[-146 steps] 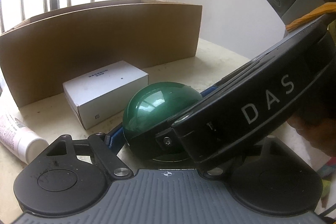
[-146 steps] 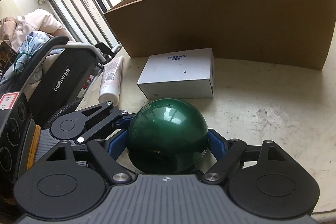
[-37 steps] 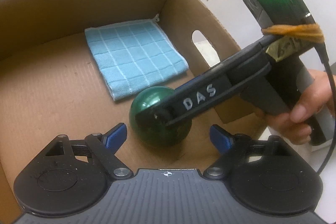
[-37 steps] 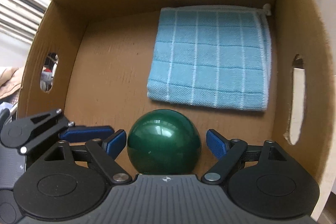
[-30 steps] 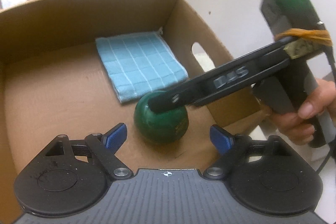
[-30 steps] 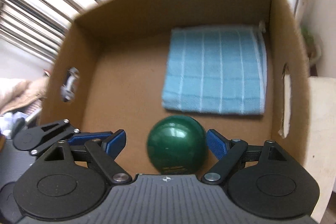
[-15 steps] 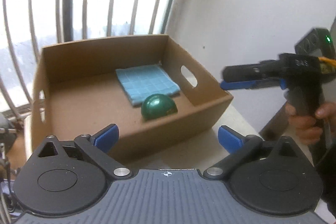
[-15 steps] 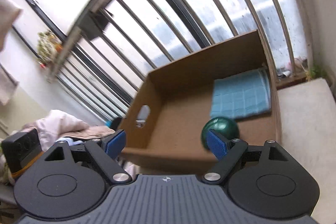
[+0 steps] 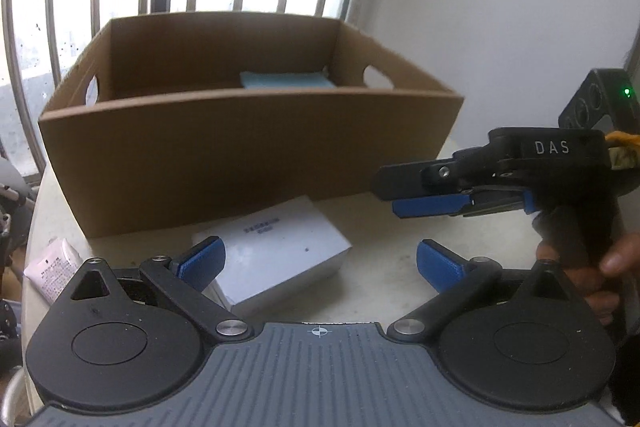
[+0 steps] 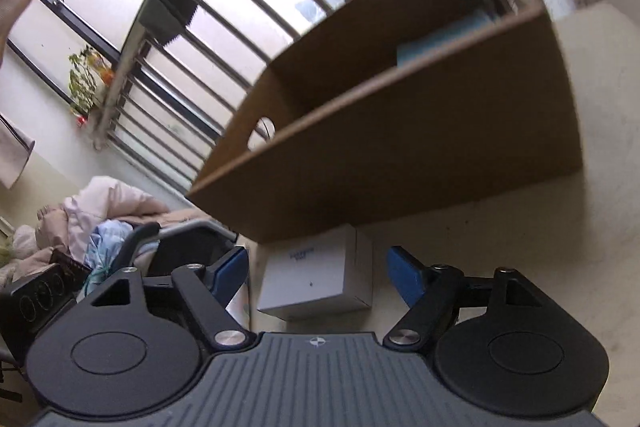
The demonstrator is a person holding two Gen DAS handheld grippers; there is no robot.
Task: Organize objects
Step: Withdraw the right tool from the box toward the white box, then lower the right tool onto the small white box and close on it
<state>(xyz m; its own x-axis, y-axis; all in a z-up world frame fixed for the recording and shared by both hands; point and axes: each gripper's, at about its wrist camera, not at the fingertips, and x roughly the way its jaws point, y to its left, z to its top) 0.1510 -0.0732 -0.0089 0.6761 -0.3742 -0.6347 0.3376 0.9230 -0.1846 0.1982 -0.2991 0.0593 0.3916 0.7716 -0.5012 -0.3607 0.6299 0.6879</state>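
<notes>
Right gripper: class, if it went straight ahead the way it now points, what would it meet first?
Most likely the white box on the table, lying between and just beyond the open right gripper. The cardboard box stands behind it. Depth is unclear through the fisheye lens.

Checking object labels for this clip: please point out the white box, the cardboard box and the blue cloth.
white box (image 9: 276,251): left wrist view, middle of its top face.
cardboard box (image 9: 240,155): left wrist view, bare near wall.
blue cloth (image 9: 286,81): left wrist view, strip showing above the box's near rim.
</notes>
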